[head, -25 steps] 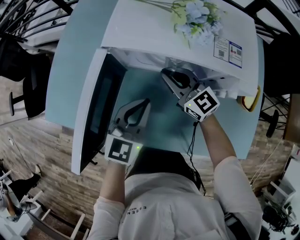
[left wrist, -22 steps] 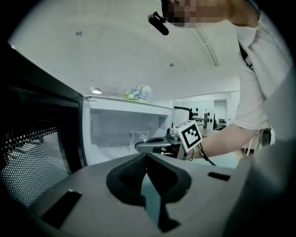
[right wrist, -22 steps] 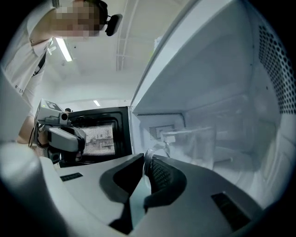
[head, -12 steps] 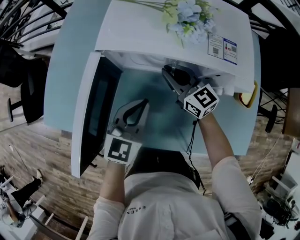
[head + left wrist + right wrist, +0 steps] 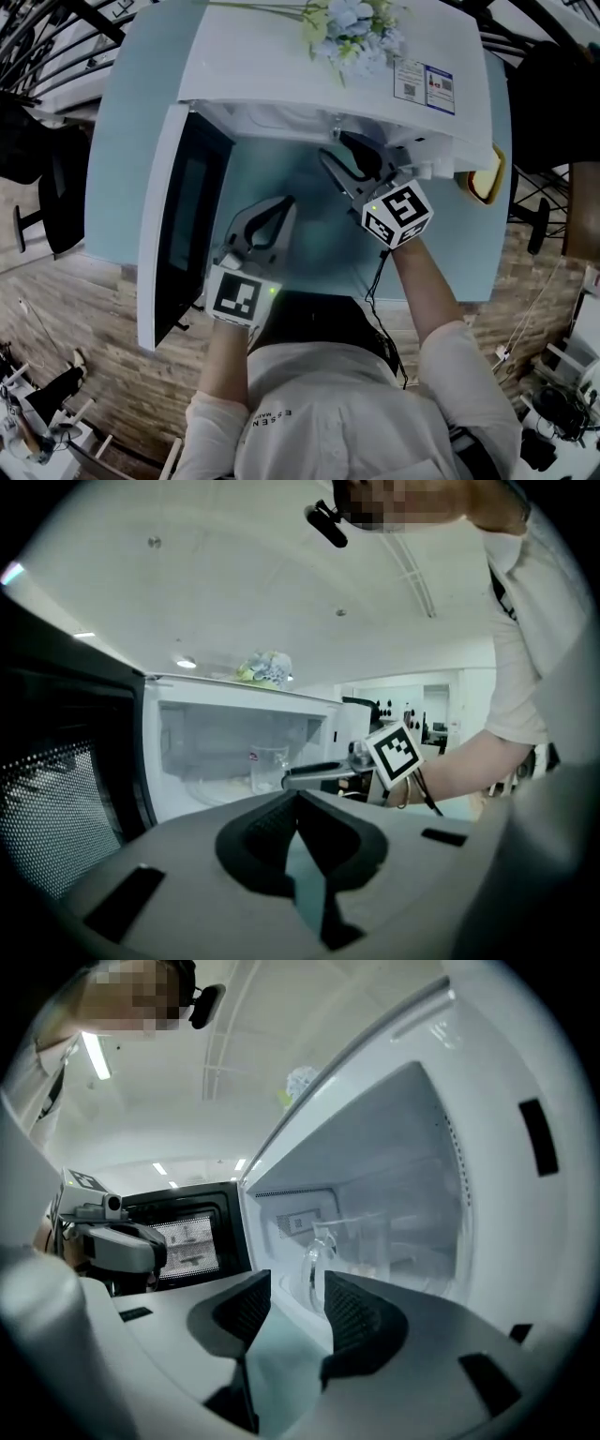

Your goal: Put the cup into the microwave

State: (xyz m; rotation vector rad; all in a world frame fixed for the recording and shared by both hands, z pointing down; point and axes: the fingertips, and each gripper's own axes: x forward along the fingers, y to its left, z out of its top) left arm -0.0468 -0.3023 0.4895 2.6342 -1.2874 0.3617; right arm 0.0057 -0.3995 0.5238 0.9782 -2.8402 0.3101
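Open door (image 5: 178,216) at left. The left gripper (image 5: 287,202), jaws together and empty, lies before the microwave (image 5: 309,75). The cup (image 5: 323,1246) stands upright inside the cavity, its handle turned toward the right gripper (image 5: 297,1283). That gripper's jaws are opening, the pads clear of the glass and the handle just ahead of the gap. The right gripper is nearer, and its way out likely runs straight back.

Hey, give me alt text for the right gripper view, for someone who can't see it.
A clear handled glass cup stands inside the open white microwave, just beyond the right gripper, whose jaws are opening with nothing pressed between them. The dark door hangs open at left.
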